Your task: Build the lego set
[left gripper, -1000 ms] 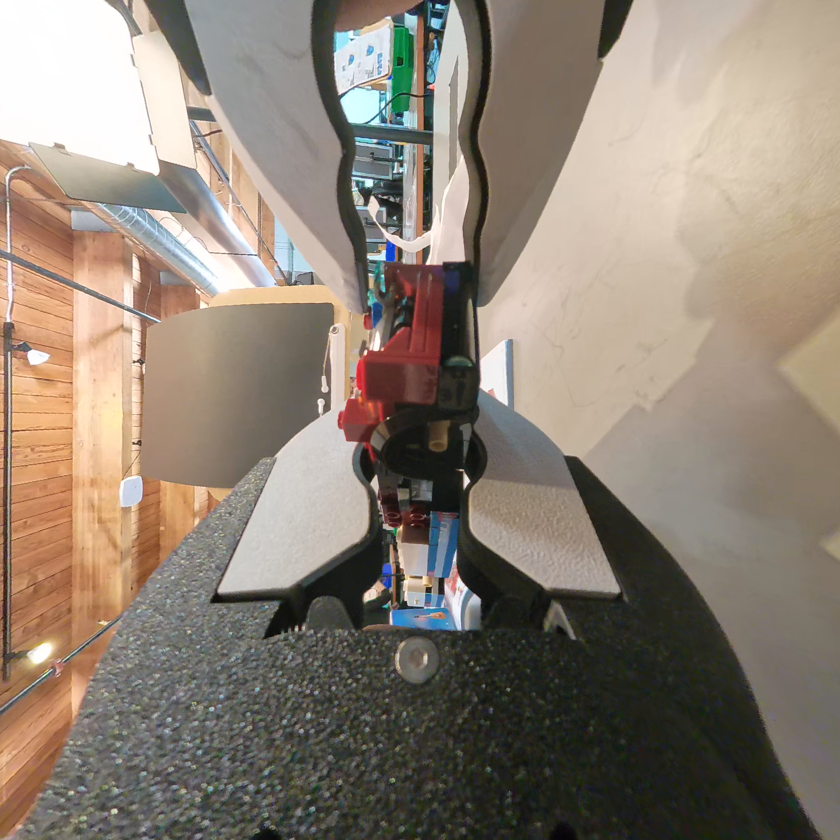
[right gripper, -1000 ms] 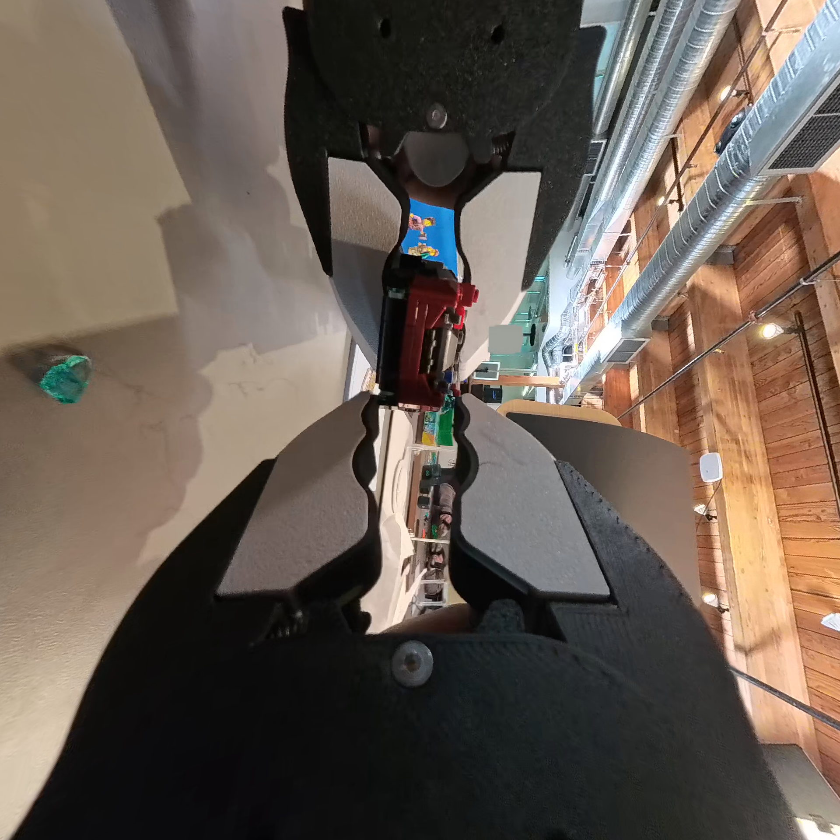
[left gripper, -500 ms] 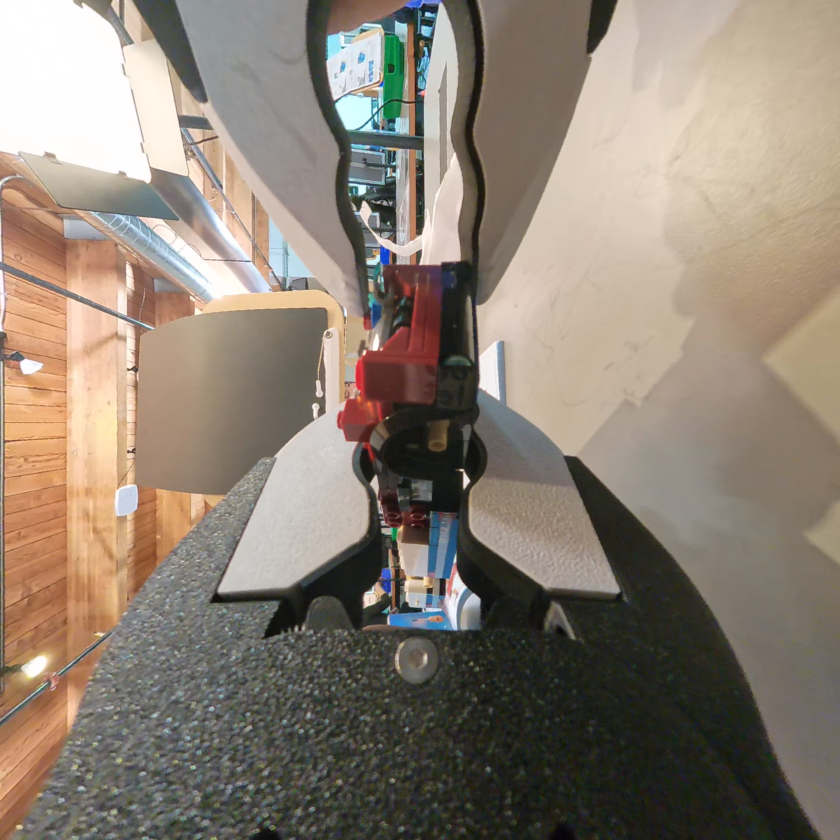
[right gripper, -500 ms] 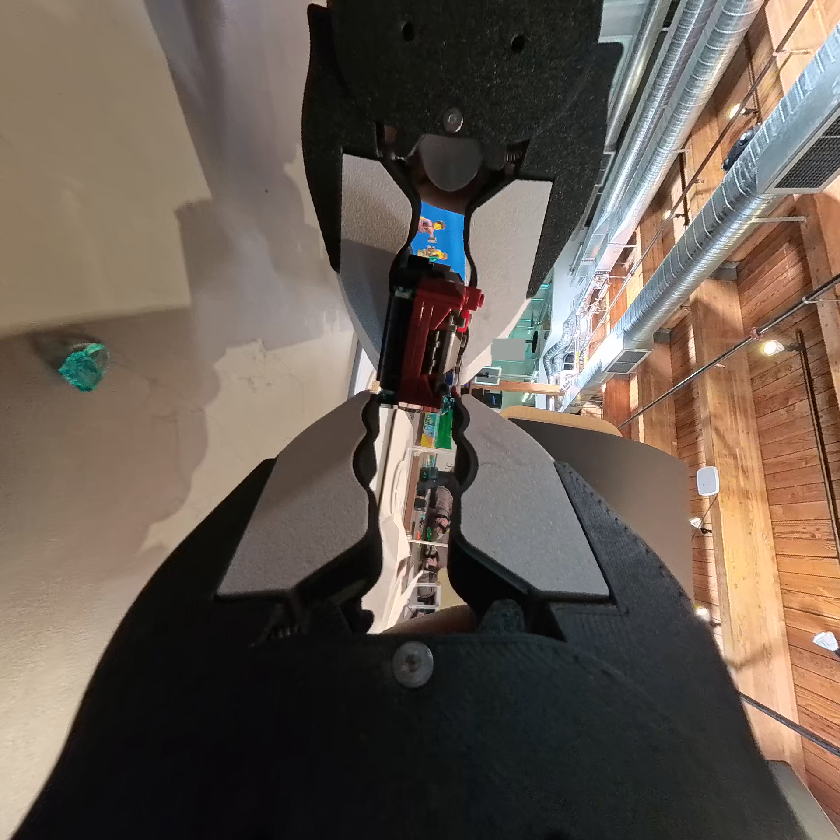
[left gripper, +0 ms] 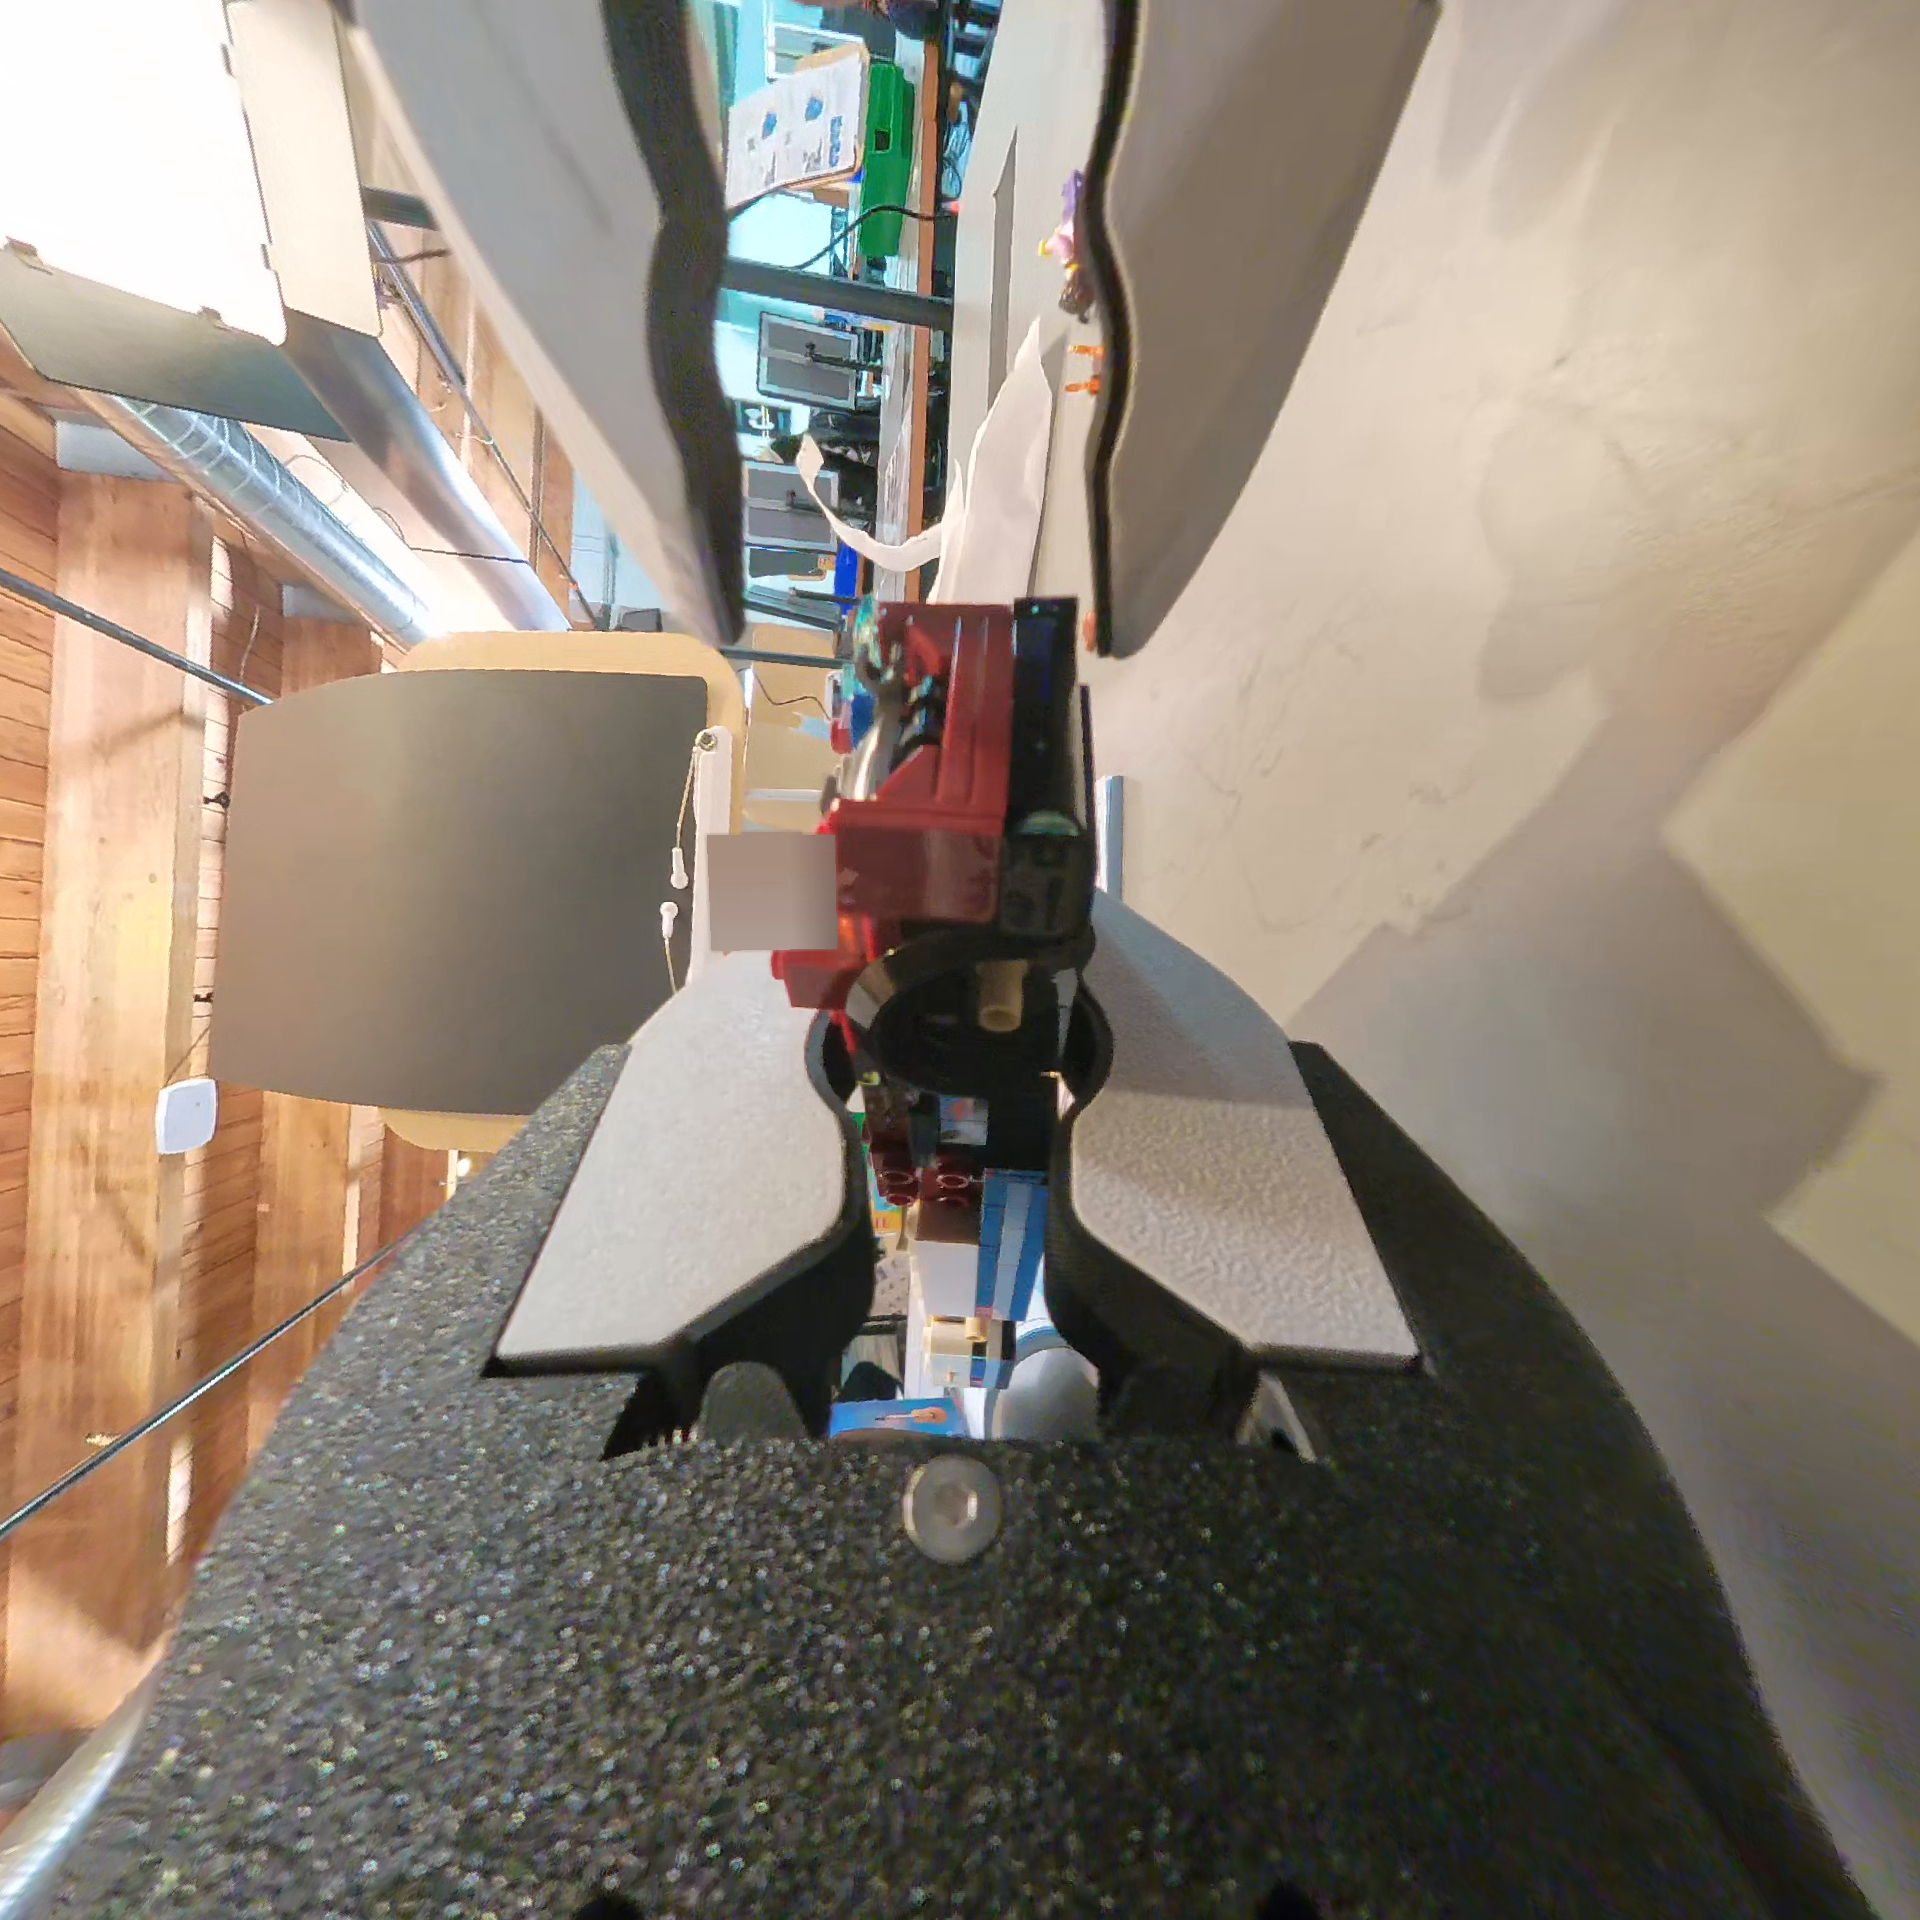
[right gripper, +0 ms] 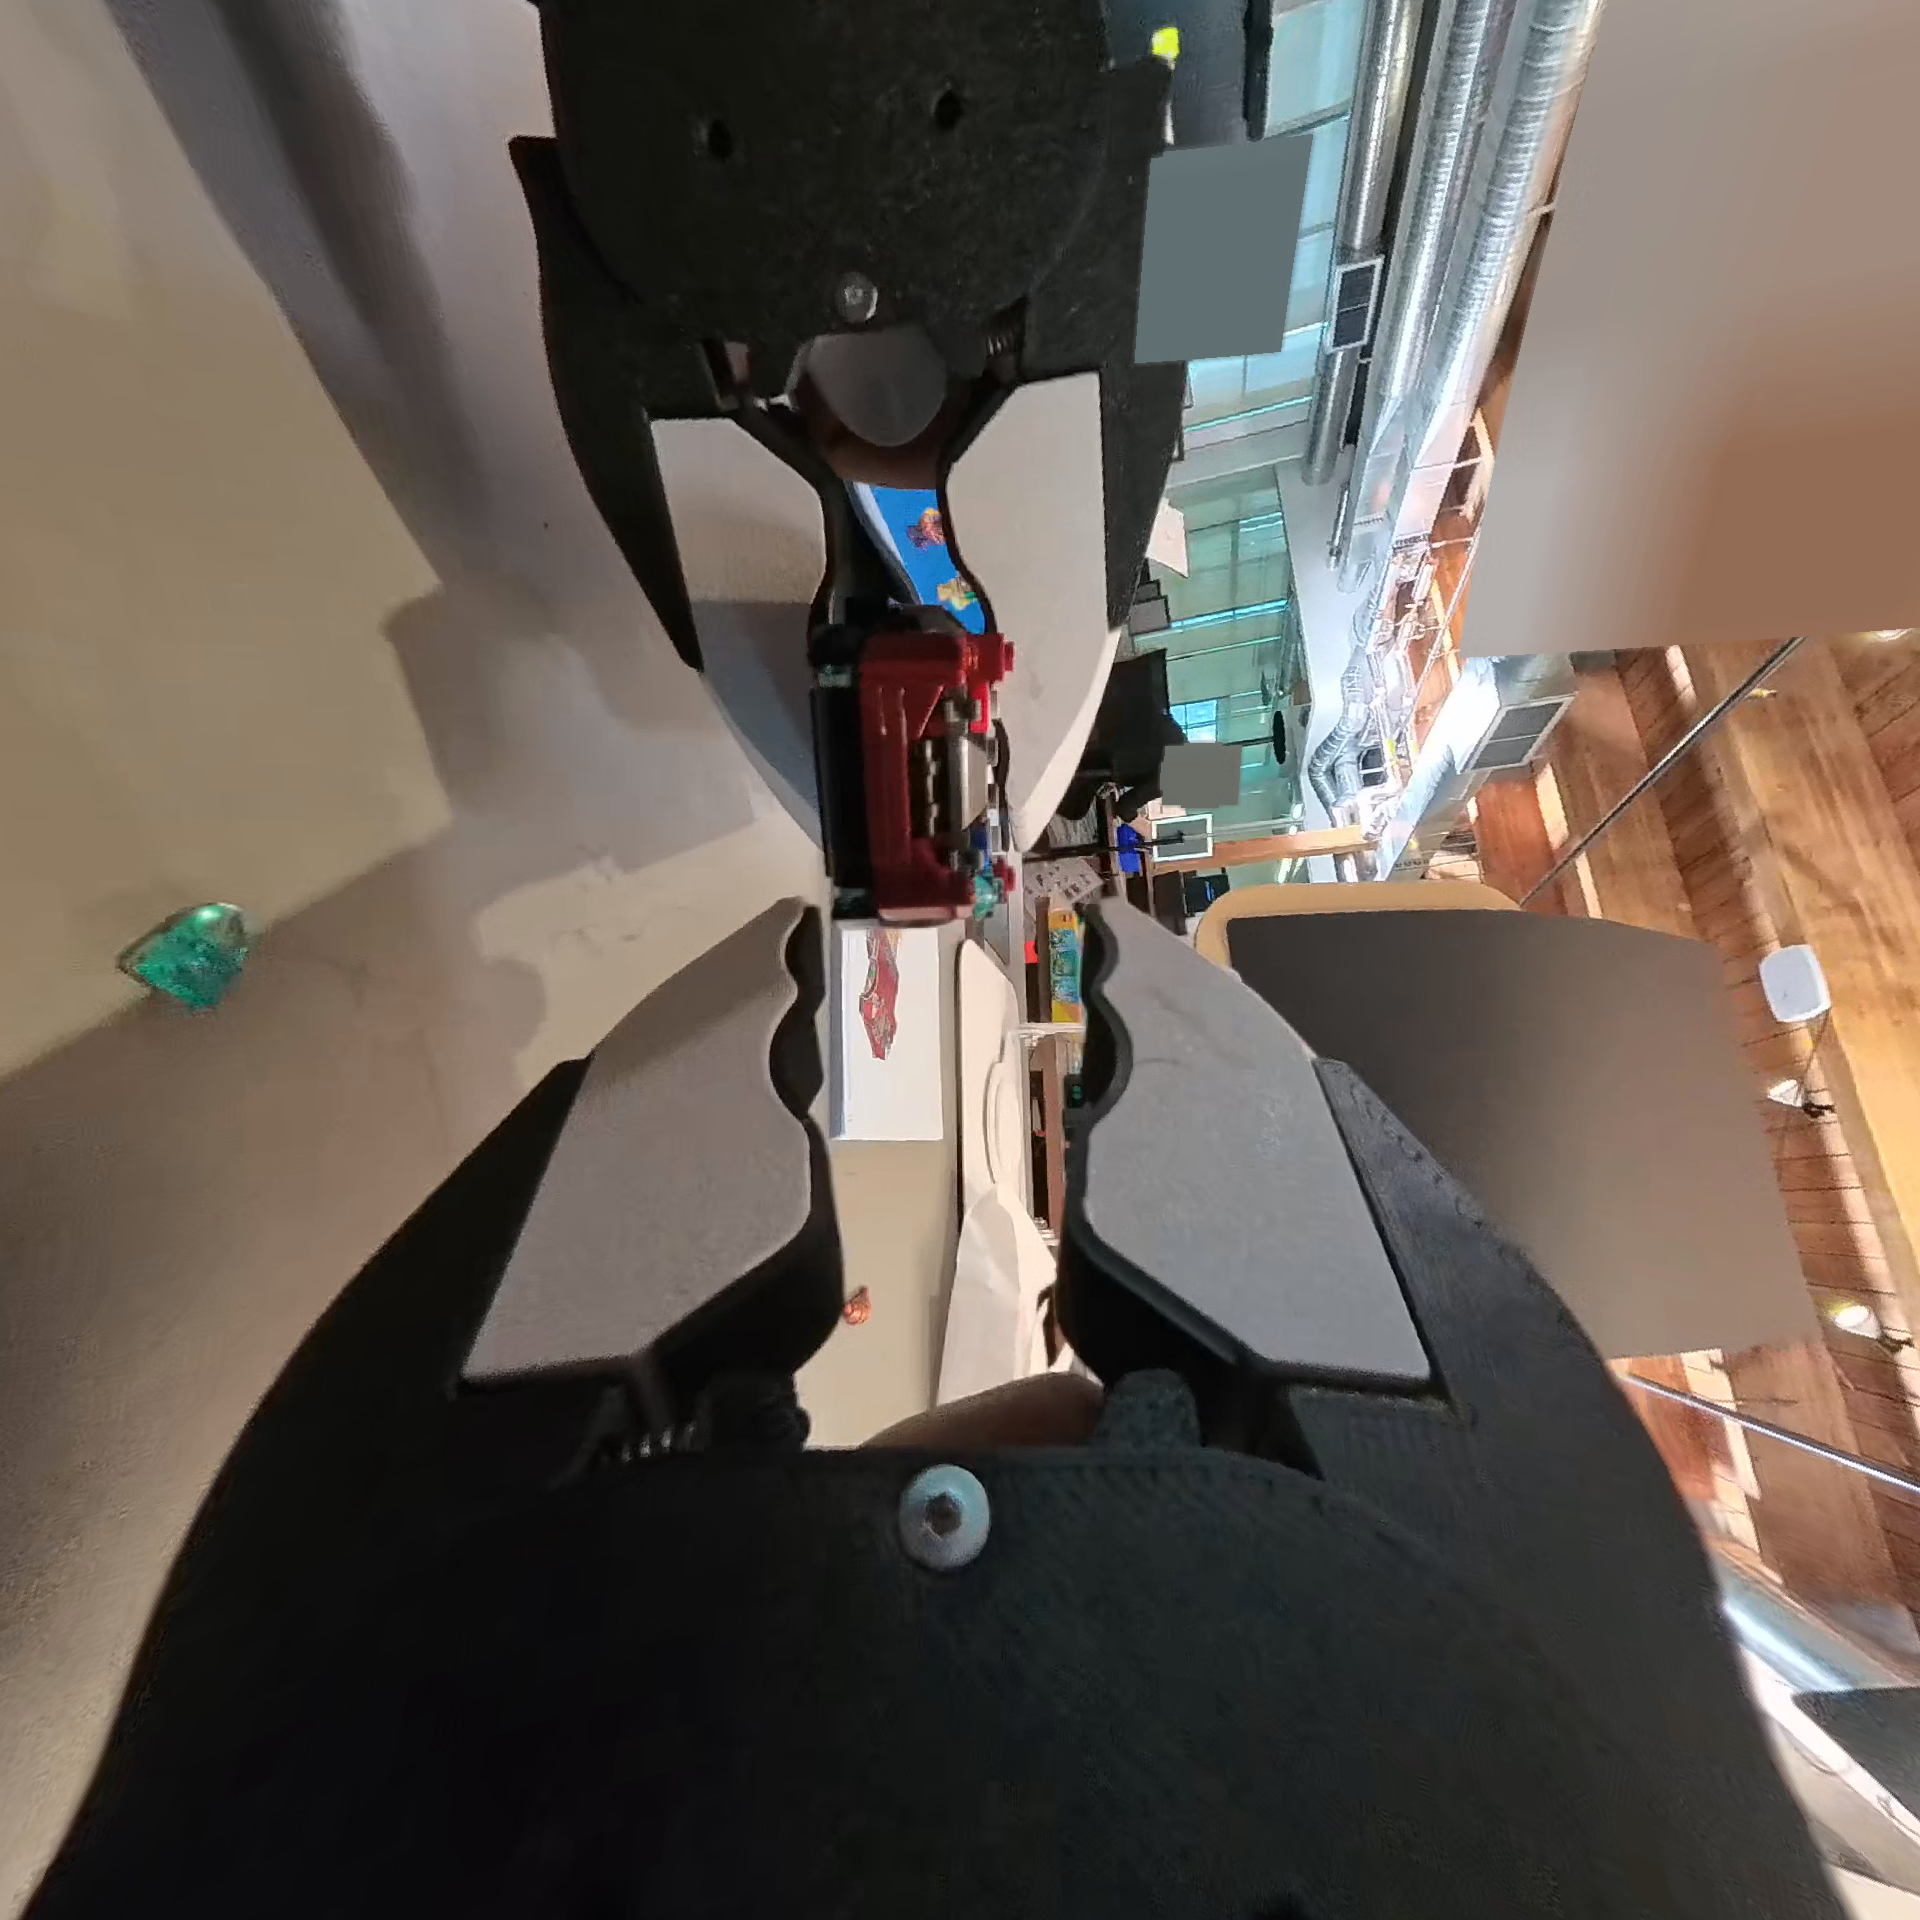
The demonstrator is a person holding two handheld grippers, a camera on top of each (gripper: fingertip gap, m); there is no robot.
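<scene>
At frame centre: a red and black brick-built toy car (left gripper: 966,831) hangs between the two grippers, turned on its side.
Left gripper (left gripper: 961,1023): fingers (left gripper: 727,1122) closed on the car's rear end, a black wheel with a tan axle peg nestled between them.
Right gripper (right gripper: 951,925): fingers (right gripper: 707,1091) spread apart, tips just short of the car's front, not touching it; in the left view they fill the upper part of the picture.
Bench (right gripper: 208,623): pale surface along the left of the right view, with a small translucent green piece (right gripper: 192,951) lying well apart from the car.
Lower centre, right view: a white booklet (right gripper: 888,1029) showing between the open fingers.
</scene>
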